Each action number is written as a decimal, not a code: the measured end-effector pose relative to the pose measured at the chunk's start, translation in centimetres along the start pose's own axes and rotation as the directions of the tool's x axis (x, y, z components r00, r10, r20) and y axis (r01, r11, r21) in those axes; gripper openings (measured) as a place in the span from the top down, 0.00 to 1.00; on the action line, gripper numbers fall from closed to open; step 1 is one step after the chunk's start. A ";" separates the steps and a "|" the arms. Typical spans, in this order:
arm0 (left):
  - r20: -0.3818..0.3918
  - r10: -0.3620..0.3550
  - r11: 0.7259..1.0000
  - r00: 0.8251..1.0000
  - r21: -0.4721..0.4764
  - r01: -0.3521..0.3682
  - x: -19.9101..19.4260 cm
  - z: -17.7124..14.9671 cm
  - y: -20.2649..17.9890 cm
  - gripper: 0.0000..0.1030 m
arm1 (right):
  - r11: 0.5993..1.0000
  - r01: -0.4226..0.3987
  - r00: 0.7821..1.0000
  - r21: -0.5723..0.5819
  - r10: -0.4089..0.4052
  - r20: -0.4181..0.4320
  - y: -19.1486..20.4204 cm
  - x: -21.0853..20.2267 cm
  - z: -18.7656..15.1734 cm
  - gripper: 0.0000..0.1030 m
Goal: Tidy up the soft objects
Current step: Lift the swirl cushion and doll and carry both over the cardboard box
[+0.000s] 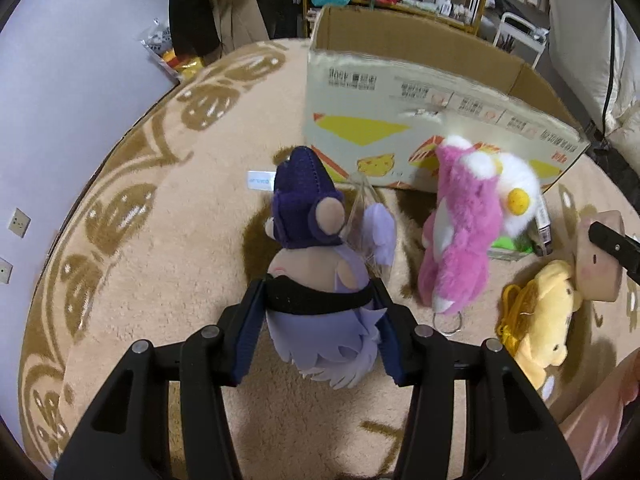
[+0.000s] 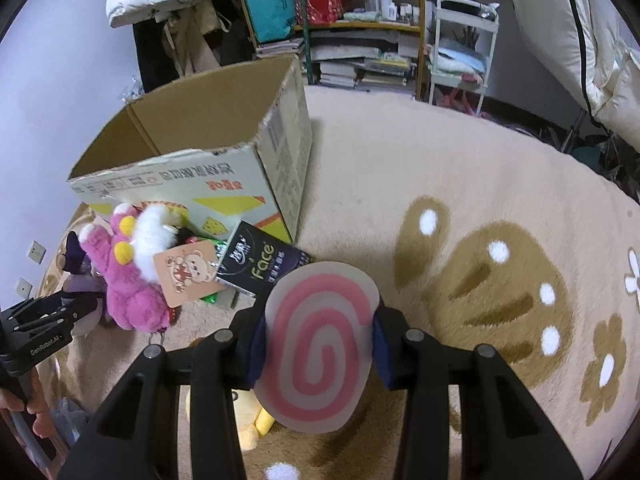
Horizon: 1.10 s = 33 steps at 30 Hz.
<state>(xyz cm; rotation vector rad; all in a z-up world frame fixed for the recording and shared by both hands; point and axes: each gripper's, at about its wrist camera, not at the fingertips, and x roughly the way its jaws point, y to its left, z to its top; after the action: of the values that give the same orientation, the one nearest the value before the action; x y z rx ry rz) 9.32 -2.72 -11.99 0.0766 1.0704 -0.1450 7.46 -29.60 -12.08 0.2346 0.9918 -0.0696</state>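
Our left gripper (image 1: 320,312) is clamped on the waist of a purple-hooded plush doll in a lilac dress (image 1: 316,264), held above the beige patterned carpet (image 1: 168,220). Our right gripper (image 2: 316,340) pinches a flat white plush disc with a pink spiral (image 2: 316,344). Just beyond, a pink and white furry plush (image 1: 460,232) stands before the open cardboard box (image 1: 400,112); a yellow plush (image 1: 540,320) lies beside it.

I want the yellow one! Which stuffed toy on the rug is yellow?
The yellow plush lying beside the pink plush. The purple doll is in the left claw.
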 end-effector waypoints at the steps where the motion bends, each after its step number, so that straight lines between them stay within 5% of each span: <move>1: 0.011 -0.001 1.000 1.000 0.000 0.001 -0.3 -0.1 0.0 0.52 | 1.000 -0.003 1.000 -0.002 0.003 0.013 0.1 -0.3 0.0 0.56; 10: 0.154 0.017 1.000 0.988 -0.005 -0.017 -4.0 -0.1 -0.2 0.52 | 0.999 -0.028 0.988 -0.039 0.033 0.149 1.1 -3.4 0.2 0.56; 21: 0.401 0.009 0.996 0.916 0.074 -0.042 -10.6 0.8 -1.2 0.52 | 0.988 -0.128 0.940 -0.080 0.147 0.309 2.0 -6.9 1.1 0.56; 33: 0.503 0.005 0.997 0.864 0.064 -0.043 -14.1 5.0 0.0 0.52 | 0.976 -0.130 0.903 -0.176 0.190 0.387 5.2 -9.0 3.5 0.56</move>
<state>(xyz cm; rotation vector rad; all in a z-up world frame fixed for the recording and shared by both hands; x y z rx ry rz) 7.00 -2.22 2.72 0.1114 0.5381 -0.1707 6.24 -25.79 -1.90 0.1571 0.5603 0.1037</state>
